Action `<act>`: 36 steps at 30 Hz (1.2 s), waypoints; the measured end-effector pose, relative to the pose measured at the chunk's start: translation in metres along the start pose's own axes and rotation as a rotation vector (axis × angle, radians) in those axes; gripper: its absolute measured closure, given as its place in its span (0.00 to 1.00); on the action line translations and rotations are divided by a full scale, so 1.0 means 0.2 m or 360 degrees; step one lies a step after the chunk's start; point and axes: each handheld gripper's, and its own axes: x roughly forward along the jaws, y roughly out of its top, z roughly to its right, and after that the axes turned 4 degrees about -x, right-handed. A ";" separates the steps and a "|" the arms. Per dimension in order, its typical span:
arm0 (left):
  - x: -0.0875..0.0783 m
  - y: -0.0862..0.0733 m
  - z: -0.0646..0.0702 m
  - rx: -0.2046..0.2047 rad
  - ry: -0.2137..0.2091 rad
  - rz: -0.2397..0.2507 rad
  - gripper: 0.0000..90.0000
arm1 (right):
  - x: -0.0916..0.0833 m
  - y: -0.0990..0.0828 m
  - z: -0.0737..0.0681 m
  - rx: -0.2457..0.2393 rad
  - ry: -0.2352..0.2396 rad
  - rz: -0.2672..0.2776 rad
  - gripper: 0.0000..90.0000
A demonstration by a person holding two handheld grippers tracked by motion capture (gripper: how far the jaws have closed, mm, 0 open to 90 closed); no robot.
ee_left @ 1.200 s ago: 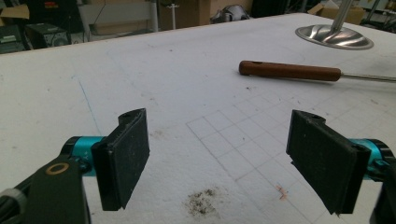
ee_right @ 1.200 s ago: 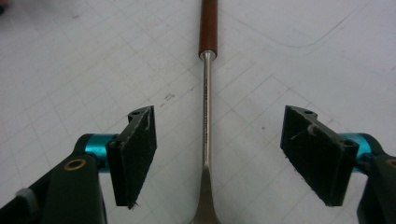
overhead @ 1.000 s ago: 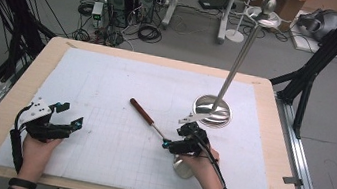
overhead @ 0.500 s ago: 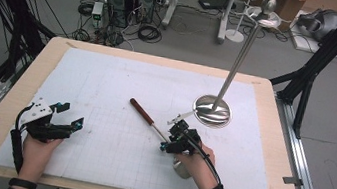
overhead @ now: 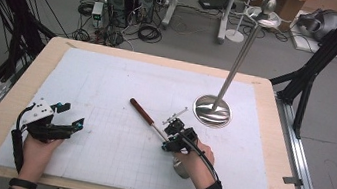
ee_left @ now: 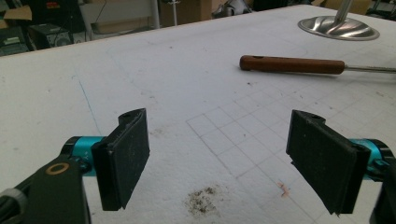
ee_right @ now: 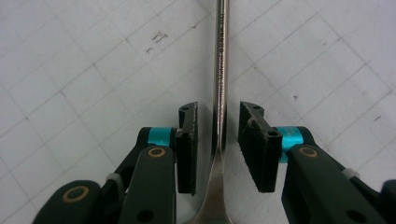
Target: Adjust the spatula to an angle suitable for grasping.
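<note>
On the left side of the white gridded foam mat (overhead: 106, 90), which covers the pale wooden table (overhead: 51, 52), the left gripper (overhead: 69, 117) rests low in the person's left hand (overhead: 37, 148). Its two black jaws stand wide apart with only bare mat between them — nothing held, nothing touched. In the left gripper view the two flat black pads (ee_left: 126, 154) face each other across the grid lines, and a small smear of dark crumbs (ee_left: 203, 200) lies on the mat between them.

Toward the middle lies the one long utensil with a reddish-brown wooden handle and a thin steel shaft (overhead: 145, 116), flat on the mat and slanting from upper left to lower right, well apart from the left gripper.

At its lower end the right gripper (overhead: 173, 133), in the person's right hand (overhead: 192, 156), points down over the steel shaft. Its jaws have just been closing and now stand narrowly apart, one on each side of the shaft (ee_right: 221, 70). In the right gripper view a slim gap shows on both sides, so the pads (ee_right: 189, 140) are not yet pressing on it. The shaft widens into a flat steel part at the bottom edge of that view.

Further right stands one polished steel stand with a round dished base and a tall slanted pole (overhead: 212, 111), near the right gripper but apart from it.

Counted: two grippers, one utensil, one steel stand, one mat.
</note>
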 end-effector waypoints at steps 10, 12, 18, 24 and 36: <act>0.00 0.00 0.01 0.0011 0.0011 -0.0010 0.24 | 0.00 0.00 -0.02 -0.0084 0.0008 0.0002 0.93; 0.00 0.00 0.01 0.0013 0.0009 -0.0007 0.24 | 0.00 0.00 -0.02 -0.0089 0.0010 0.0012 0.93; 0.00 0.00 0.01 0.0011 0.0008 -0.0005 0.24 | 0.00 -0.01 -0.01 -0.0086 0.0037 0.0039 0.94; 0.00 0.00 0.01 0.0013 0.0009 -0.0008 0.24 | -0.03 -0.06 0.03 -0.0040 0.0084 0.0156 0.94; 0.01 0.00 0.01 0.0013 0.0001 -0.0018 0.24 | -0.12 -0.16 0.09 0.0010 0.0131 0.0386 0.94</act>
